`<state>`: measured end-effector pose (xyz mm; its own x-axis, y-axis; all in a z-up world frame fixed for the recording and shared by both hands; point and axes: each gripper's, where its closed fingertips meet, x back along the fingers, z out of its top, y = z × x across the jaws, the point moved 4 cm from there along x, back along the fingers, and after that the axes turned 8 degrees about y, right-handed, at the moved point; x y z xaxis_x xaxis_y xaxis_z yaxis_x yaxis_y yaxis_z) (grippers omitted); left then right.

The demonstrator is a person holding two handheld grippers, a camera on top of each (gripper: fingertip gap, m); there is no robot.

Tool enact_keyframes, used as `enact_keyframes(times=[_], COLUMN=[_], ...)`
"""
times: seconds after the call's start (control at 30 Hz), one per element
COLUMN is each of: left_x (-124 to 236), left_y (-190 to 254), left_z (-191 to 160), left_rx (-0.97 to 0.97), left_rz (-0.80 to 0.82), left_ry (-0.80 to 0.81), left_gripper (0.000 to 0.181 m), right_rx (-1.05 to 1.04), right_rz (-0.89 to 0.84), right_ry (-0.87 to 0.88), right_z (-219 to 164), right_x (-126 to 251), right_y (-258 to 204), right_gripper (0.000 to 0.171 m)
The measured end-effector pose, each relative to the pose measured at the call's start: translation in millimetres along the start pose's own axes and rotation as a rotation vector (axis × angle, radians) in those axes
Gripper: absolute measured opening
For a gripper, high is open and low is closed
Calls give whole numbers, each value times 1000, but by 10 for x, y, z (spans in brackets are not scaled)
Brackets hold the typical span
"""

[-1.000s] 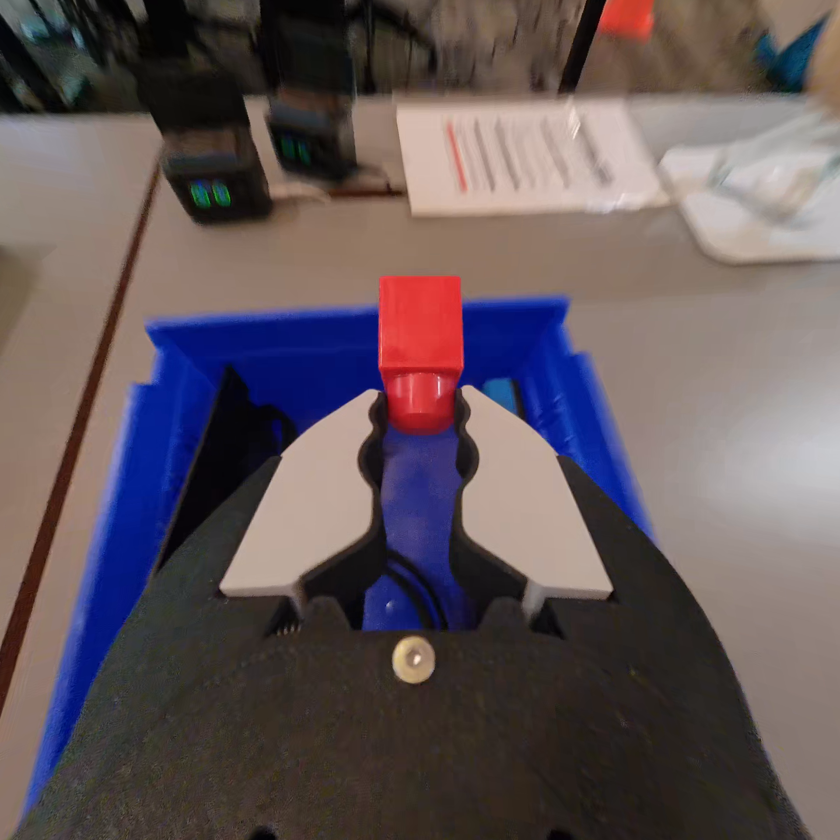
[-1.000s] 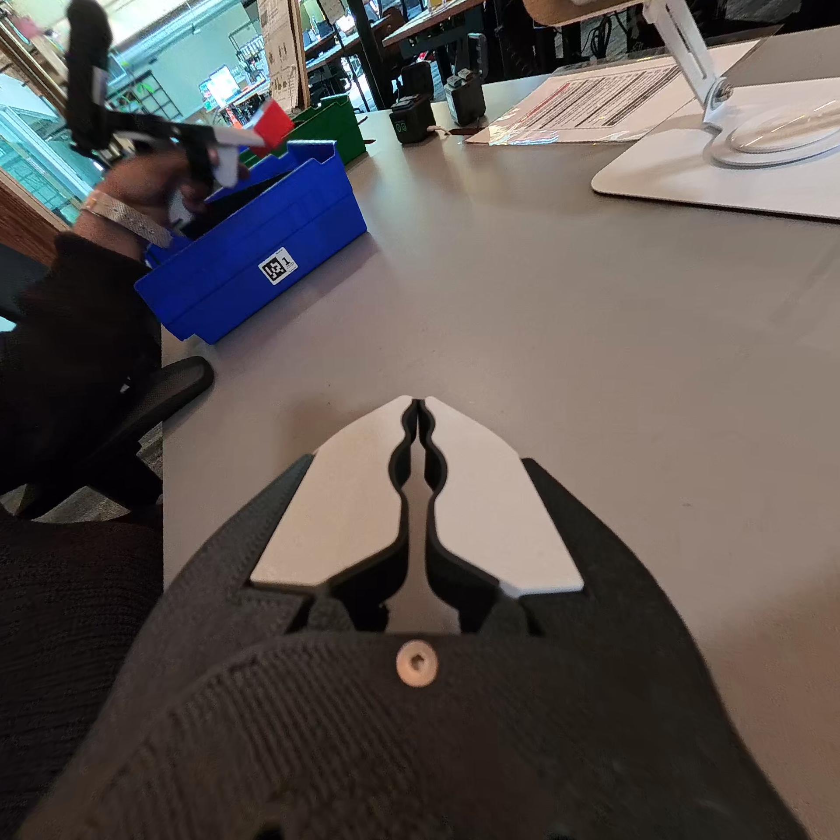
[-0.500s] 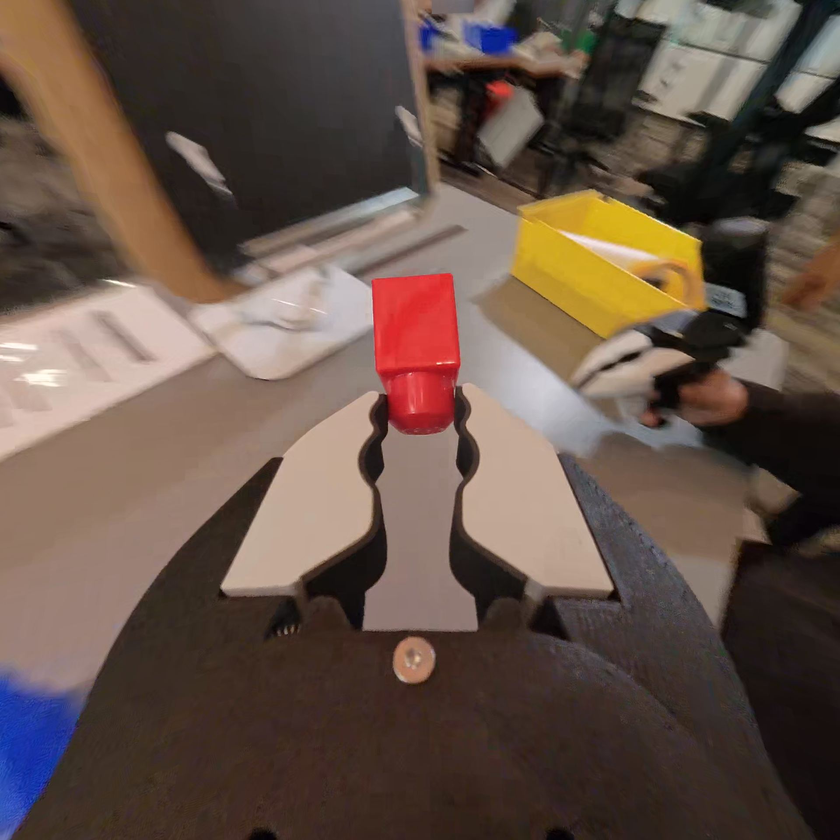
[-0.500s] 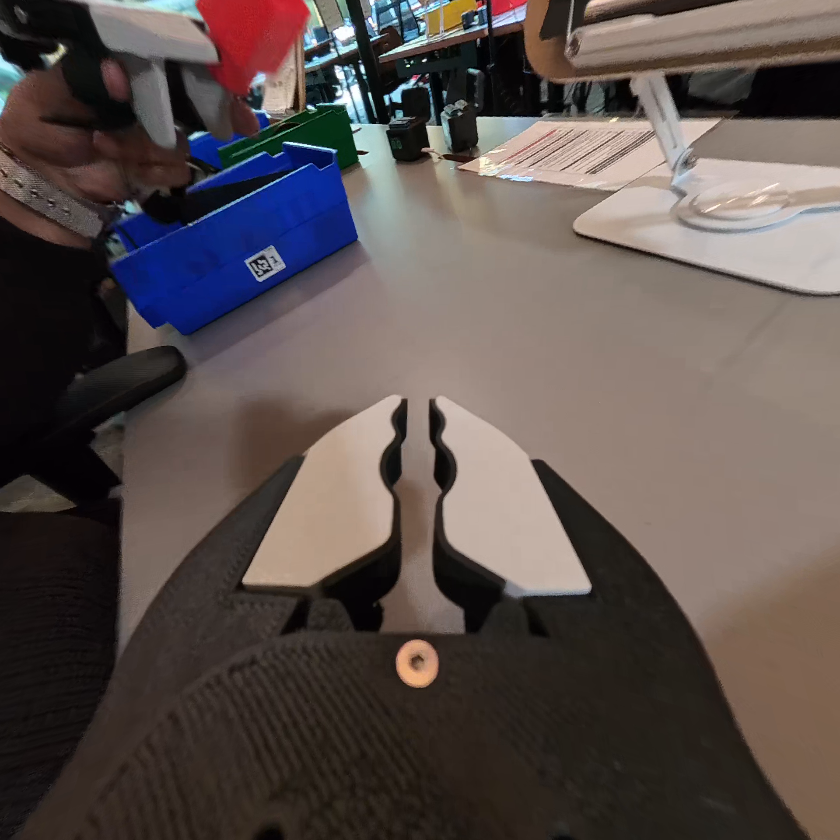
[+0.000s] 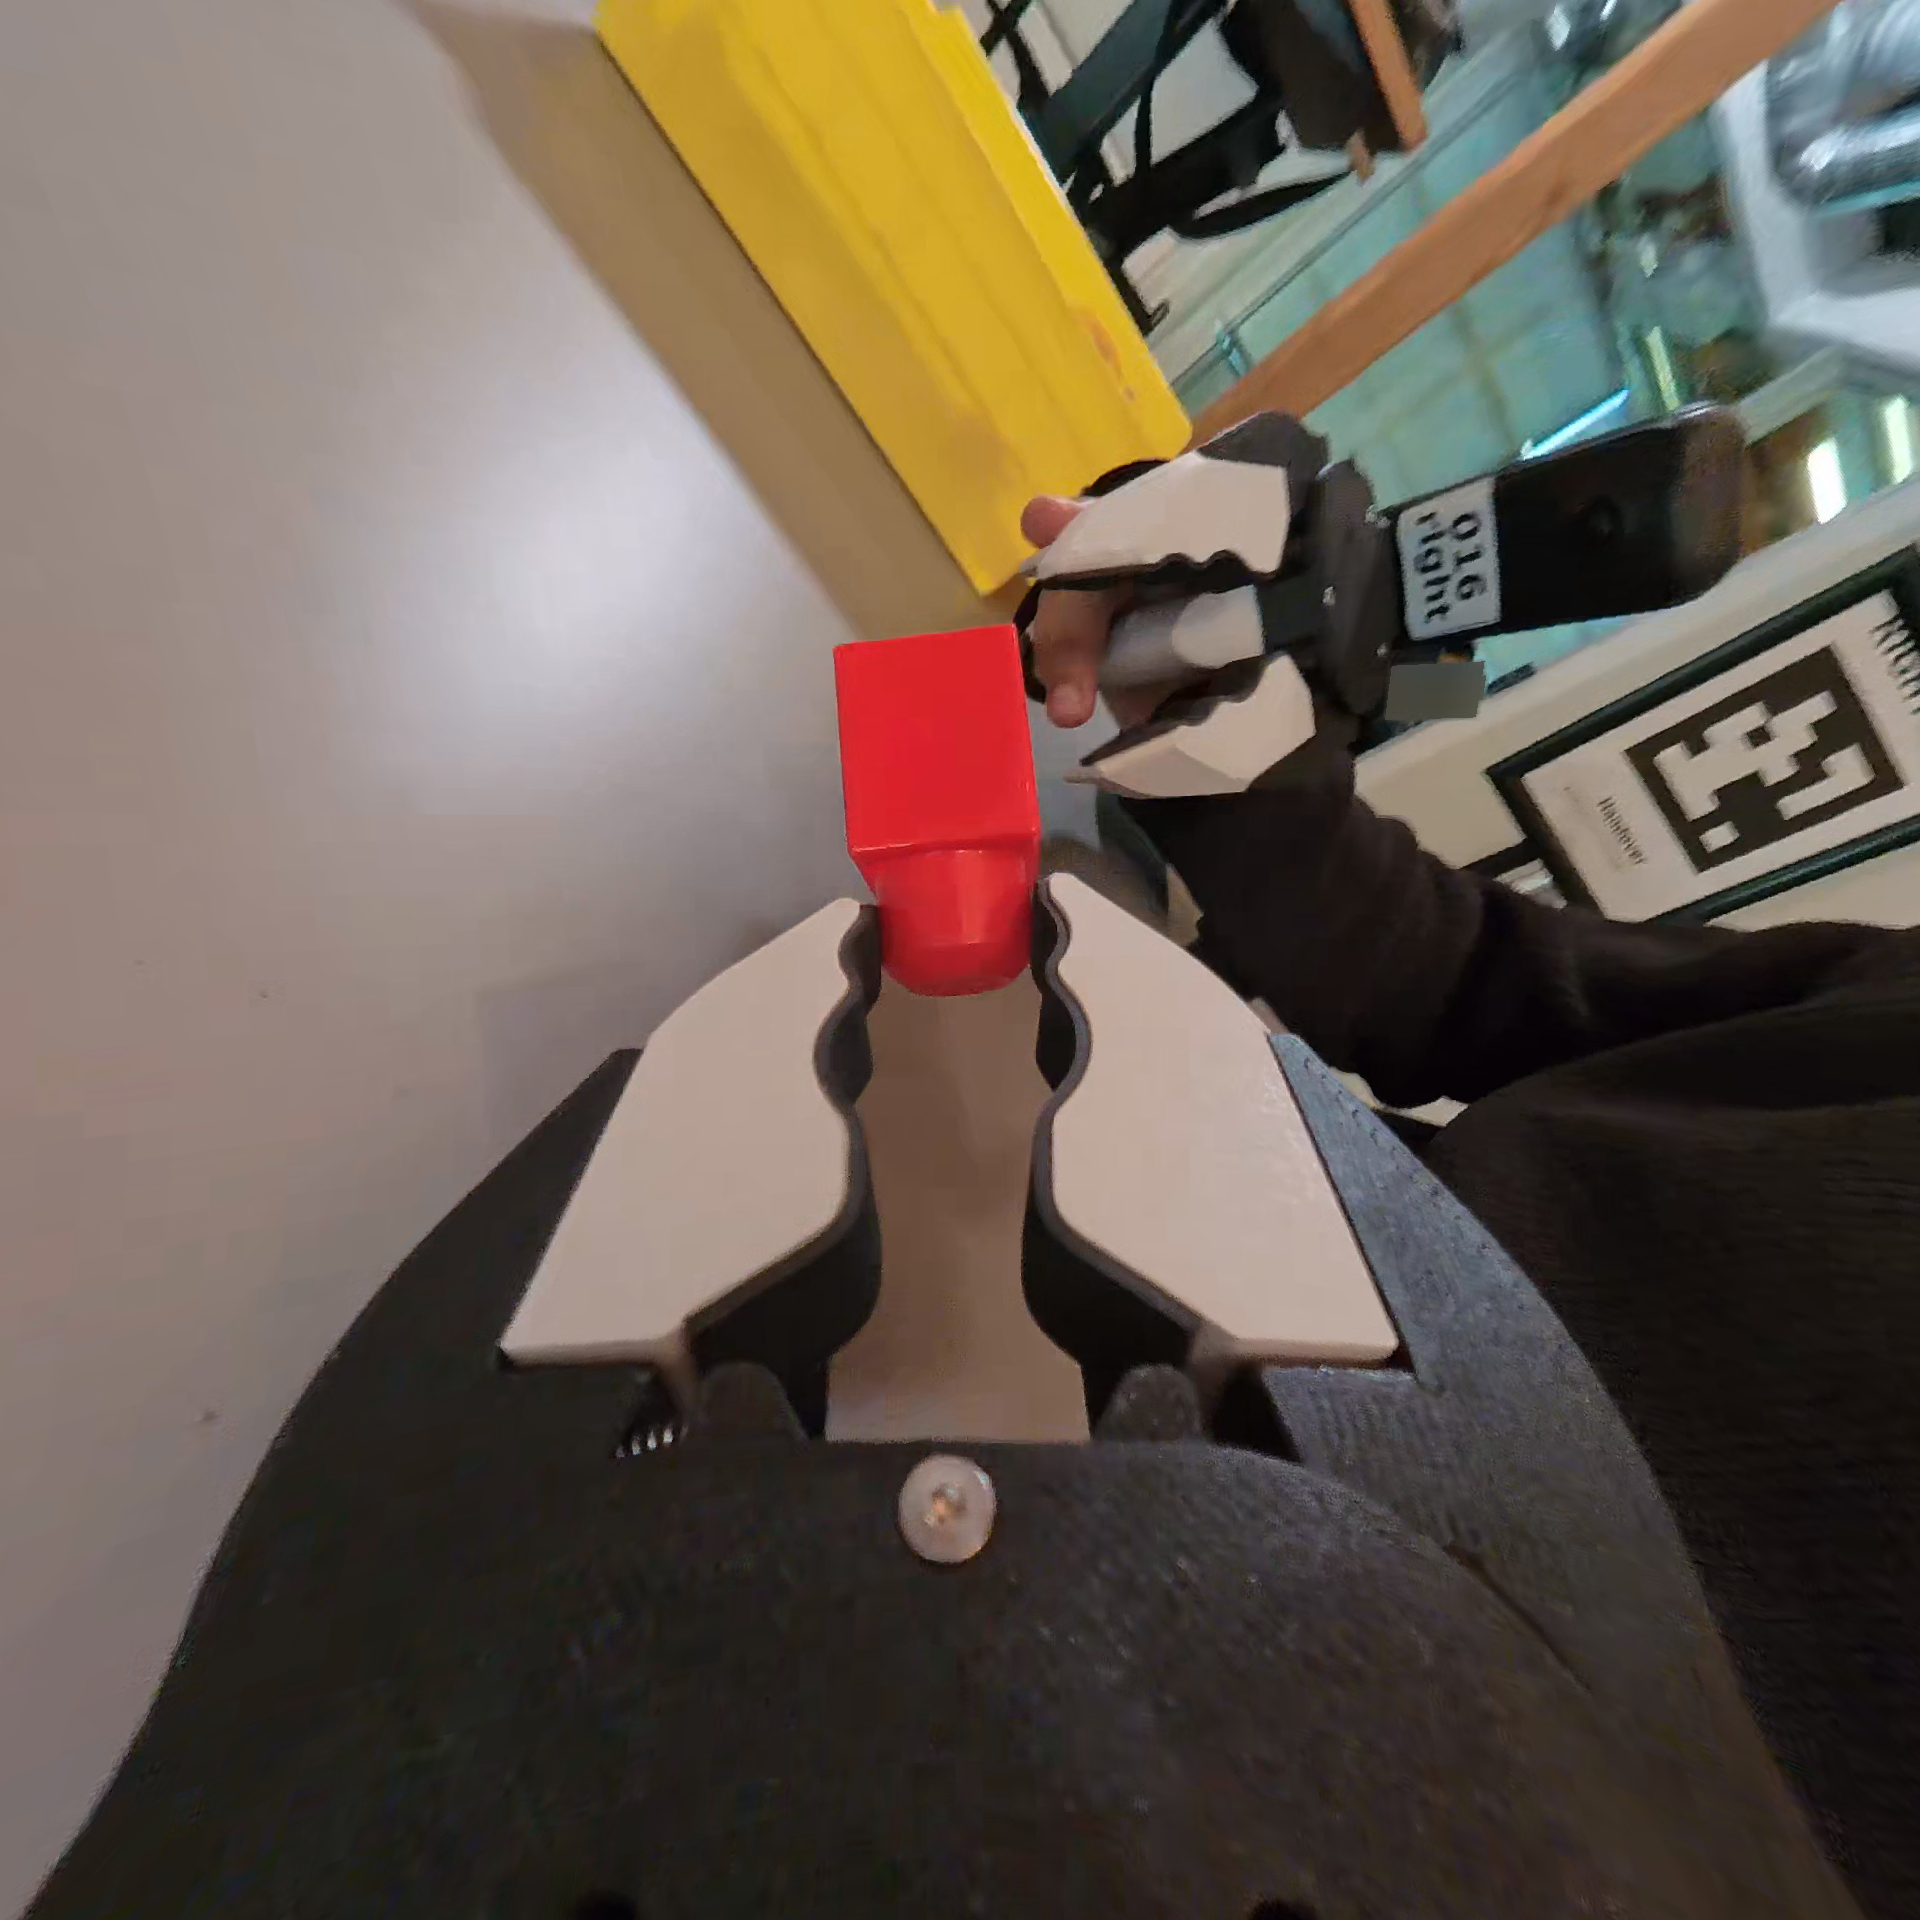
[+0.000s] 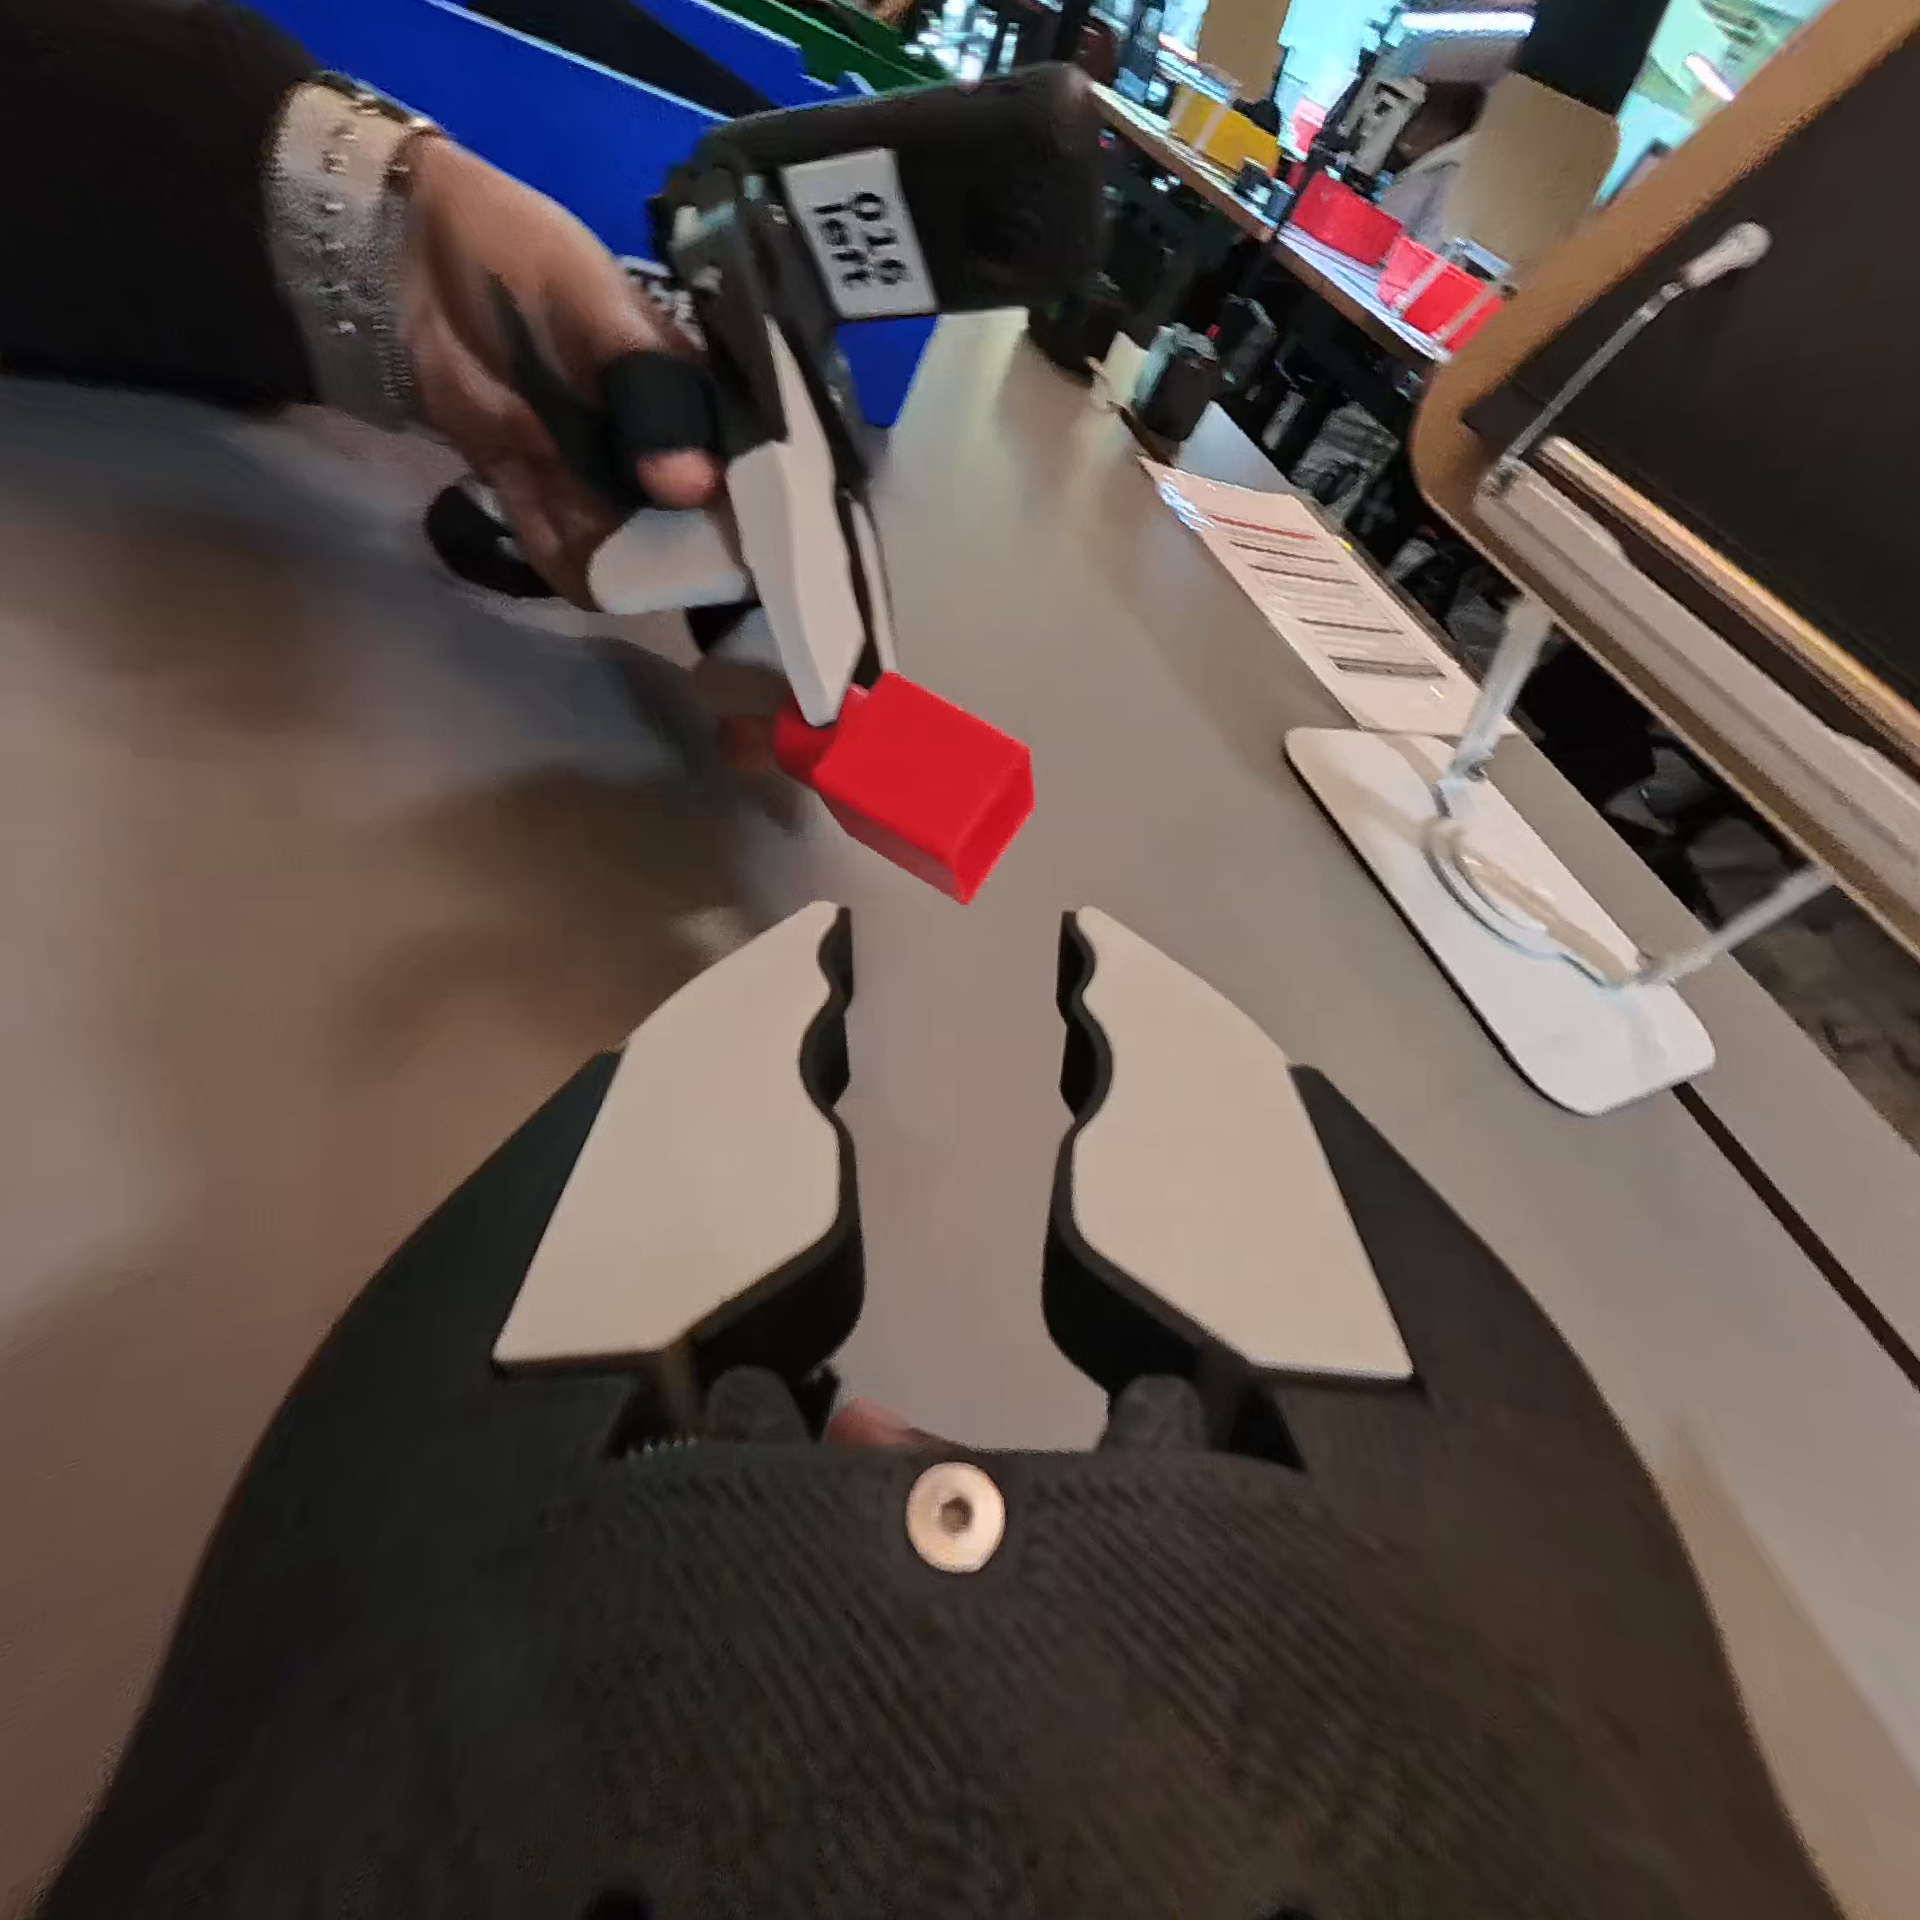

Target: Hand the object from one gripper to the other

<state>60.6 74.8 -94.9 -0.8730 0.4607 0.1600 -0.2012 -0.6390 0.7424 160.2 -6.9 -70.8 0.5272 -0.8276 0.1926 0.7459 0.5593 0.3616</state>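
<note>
Above the grey bench (image 6: 1195, 790), your left gripper (image 5: 951, 914) pinches only the round stub of the red block (image 5: 935, 758), leaving its square body free at 12 o'clock of your right gripper (image 6: 954, 920), whose jaws gape empty to receive it.

Block (image 5: 935, 758): solid red. Gripper fingers (image 6: 727, 1122): pale grey faces, black edges, black textured body. Bin (image 5: 914, 260): yellow. Bin (image 6: 540, 94): blue. Table (image 6: 1195, 831): plain grey. Sleeve (image 5: 1507, 1039): black knit. Marker card (image 5: 1756, 769): black-and-white squares.
</note>
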Motion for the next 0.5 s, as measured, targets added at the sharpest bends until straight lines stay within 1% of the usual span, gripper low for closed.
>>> enact_keyframes(times=[0.1,0.17,0.27,0.47,0.5], left_x=[-49,-83,-119,-183,-189], left_y=[-10,-29,-11,63,76], left_z=[-113,-226,-336,-434,-441], left_rx=[-19,-16,-53,-64,-64], left_rz=[10,27,55,34,25], left_ry=[-82,-166,-257,-319,-322], left_gripper=[30,30,31,30,31], right_rx=[82,151,236,437,470], right_rz=[48,63,109,149,145], right_ry=[-15,-29,-80,-207,-232], right_z=[31,32,-2,-128,-159], right_x=[-59,-96,-146,-255,-264], right_y=[-143,-218,-355,-571,-582], right_gripper=[42,46,47,48,45])
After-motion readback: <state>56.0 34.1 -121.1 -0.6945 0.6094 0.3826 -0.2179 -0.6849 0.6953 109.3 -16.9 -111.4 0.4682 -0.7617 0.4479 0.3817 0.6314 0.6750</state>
